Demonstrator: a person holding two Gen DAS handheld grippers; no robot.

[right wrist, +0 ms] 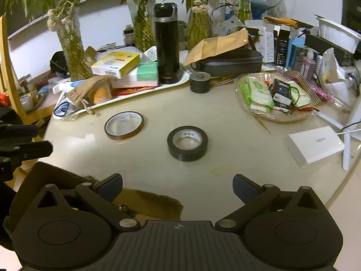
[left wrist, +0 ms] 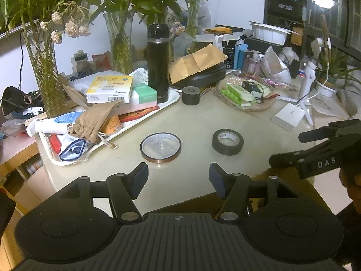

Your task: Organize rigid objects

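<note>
Right gripper (right wrist: 177, 188) spread wide and empty, black tape roll (right wrist: 187, 143) lying flat dead ahead of it, nearer than the half-spread, empty left gripper (left wrist: 178, 181).

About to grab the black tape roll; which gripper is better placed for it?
Right, probably. The black tape roll sits nearly centred ahead of the right gripper, whose jaws are wide open and empty. The left gripper lines up more with the amber tape ring.
</note>
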